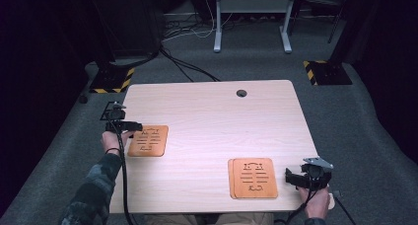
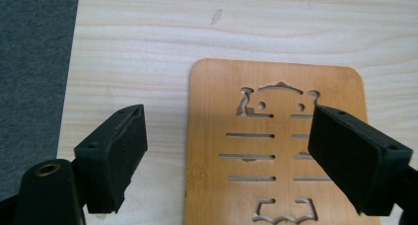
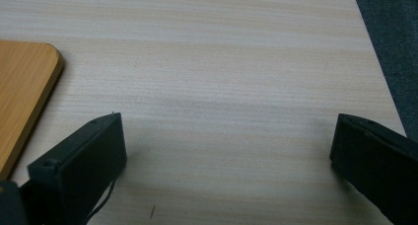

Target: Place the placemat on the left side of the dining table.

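Two brown wooden cut-out boards lie flat on the pale table (image 1: 212, 111). The left board (image 1: 148, 140) (image 2: 217, 106) sits near the table's left edge. My left gripper (image 1: 132, 127) (image 2: 229, 119) is at its upper left corner, open, its jaws spread above the board and not pressing on it. The right board (image 1: 254, 178) (image 3: 22, 82) lies near the front edge and seems to rest on a second one. My right gripper (image 1: 292, 177) (image 3: 230, 122) is just right of it over bare wood, open and holding nothing.
A round cable hole (image 1: 241, 93) sits near the table's far edge. Yellow-and-black stand bases (image 1: 112, 80) (image 1: 325, 72) flank the table on the grey carpet. Cables (image 1: 187, 67) and a white desk frame (image 1: 251, 22) are behind. Both gripper cables trail off the front edge.
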Available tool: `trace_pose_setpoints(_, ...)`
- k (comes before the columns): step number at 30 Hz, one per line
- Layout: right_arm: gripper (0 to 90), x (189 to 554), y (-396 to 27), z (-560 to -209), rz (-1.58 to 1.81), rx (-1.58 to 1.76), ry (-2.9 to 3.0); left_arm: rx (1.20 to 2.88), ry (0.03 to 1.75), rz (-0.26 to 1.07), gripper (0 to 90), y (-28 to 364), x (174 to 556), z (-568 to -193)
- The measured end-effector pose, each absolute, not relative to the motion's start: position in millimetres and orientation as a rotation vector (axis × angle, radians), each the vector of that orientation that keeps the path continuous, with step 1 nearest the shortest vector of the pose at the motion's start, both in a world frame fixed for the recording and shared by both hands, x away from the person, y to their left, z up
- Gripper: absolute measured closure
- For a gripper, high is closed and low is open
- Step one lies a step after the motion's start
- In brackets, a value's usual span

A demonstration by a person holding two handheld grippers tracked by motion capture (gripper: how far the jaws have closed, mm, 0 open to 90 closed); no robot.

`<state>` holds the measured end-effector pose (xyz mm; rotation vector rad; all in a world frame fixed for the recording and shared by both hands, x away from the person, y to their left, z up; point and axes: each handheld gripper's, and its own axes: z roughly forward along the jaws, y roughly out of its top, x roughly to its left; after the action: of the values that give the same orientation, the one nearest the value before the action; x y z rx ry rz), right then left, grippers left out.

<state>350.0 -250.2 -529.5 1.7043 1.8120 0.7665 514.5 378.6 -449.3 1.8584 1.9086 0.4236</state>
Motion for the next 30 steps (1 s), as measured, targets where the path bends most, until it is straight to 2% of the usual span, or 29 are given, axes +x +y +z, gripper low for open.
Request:
trace_pose_setpoints(3,0.0,350.1,-250.2,-529.6,0.767,1.705,1.813,1.896,1.875,0.449,11.7,377.0,508.6,-449.4)
trace_pose_setpoints(13,0.0,350.2,-250.2,-529.6,0.768,1.703,1.814,1.856,1.795,0.463,3.5,379.6,486.4,-457.7)
trace_pose_setpoints(22,0.0,350.1,-250.1,-529.6,0.768,1.704,1.813,1.815,1.727,0.527,2.7,381.9,456.0,-458.1)
trace_pose_setpoints(30,0.0,349.9,-249.9,-529.6,0.768,1.706,1.81,1.791,1.642,0.567,2.7,382.0,414.1,-470.5)
